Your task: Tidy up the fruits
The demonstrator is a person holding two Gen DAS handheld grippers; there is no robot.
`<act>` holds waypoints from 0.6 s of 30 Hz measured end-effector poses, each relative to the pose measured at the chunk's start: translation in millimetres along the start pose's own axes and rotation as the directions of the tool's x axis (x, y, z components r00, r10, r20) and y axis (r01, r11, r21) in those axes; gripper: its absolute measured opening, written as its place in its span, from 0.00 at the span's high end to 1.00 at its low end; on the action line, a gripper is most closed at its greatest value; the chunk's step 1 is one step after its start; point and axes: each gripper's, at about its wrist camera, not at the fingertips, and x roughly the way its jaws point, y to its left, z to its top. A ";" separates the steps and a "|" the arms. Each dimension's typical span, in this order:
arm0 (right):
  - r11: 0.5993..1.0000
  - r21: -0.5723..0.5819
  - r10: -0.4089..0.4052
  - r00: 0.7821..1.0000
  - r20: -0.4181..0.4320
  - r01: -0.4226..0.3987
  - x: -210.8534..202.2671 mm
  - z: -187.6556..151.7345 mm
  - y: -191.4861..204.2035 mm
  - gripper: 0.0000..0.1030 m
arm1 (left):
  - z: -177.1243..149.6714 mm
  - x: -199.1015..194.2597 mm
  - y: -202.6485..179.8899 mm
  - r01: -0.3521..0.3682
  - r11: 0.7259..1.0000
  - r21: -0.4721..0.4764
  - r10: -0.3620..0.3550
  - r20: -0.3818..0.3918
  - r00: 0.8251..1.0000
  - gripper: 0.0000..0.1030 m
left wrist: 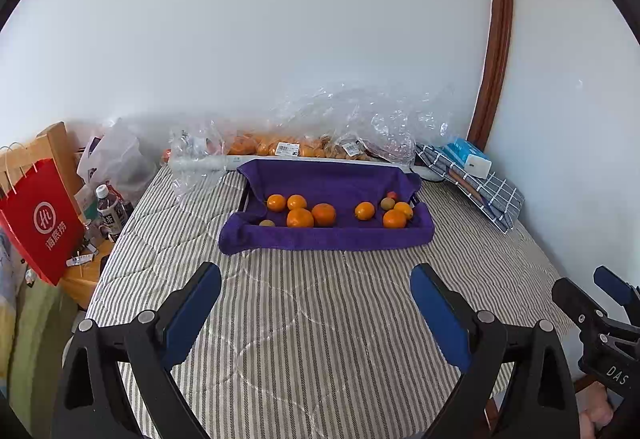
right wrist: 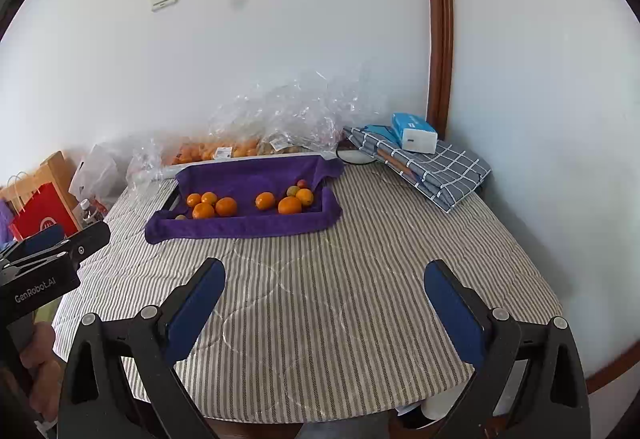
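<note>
Nearest, the left gripper (left wrist: 316,279) hung low over the striped cloth (left wrist: 304,319) covering the surface, its blue pads spread wide apart with nothing between them. The right gripper (right wrist: 325,275) sat alongside at much the same height, equally wide open and empty; its black body showed at the right edge of the left wrist view. Beyond both, toward the far half of the surface, stood a tray draped in a purple towel (left wrist: 328,179), the towel folded over its rim. Inside lay the oranges (left wrist: 312,215): a cluster of four at the left, one alone in the middle, two more at the right end. Small brownish-green fruits (left wrist: 387,203) lay among them, one by the right-hand pair and one at the tray's front left corner, and a small reddish fruit (left wrist: 392,195) sat at the back right. Behind the tray, against the white wall (left wrist: 320,39), crumpled clear plastic bags (left wrist: 352,119) held more orange fruit. To the right of the tray, a folded blue checked cloth (right wrist: 440,167) carried a blue and white box (right wrist: 414,133). At far left, off the surface, hung a red paper bag (left wrist: 44,219), with a bottle (left wrist: 110,209) beside it.
</note>
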 end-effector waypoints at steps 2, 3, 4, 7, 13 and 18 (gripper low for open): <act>1.000 -0.002 -0.001 1.000 -0.001 0.001 -1.0 -0.1 0.3 0.04 | 0.4 -1.2 0.1 -0.001 1.000 0.000 0.001 0.002 1.000 0.07; 1.000 -0.002 -0.001 1.000 0.000 0.001 -1.2 -0.2 0.3 0.04 | 0.5 -1.8 0.2 -0.001 1.000 0.001 0.001 0.003 1.000 0.07; 1.000 -0.001 -0.002 1.000 -0.001 0.002 -1.5 -0.3 0.2 0.04 | 0.7 -2.3 0.4 -0.001 1.000 0.001 0.001 0.004 1.000 0.07; 1.000 0.002 -0.002 1.000 -0.001 0.002 -1.5 0.0 0.3 0.04 | 1.5 -3.3 1.3 0.000 1.000 0.000 0.000 0.006 1.000 0.07; 1.000 0.005 -0.006 1.000 -0.003 0.006 -2.5 0.7 -0.4 0.04 | 3.0 -4.2 0.7 -0.002 1.000 0.002 0.002 0.009 1.000 0.07; 1.000 0.005 -0.008 1.000 0.000 0.008 -3.2 1.5 -0.9 0.04 | 3.5 -3.9 1.4 -0.002 1.000 0.003 0.002 0.008 1.000 0.07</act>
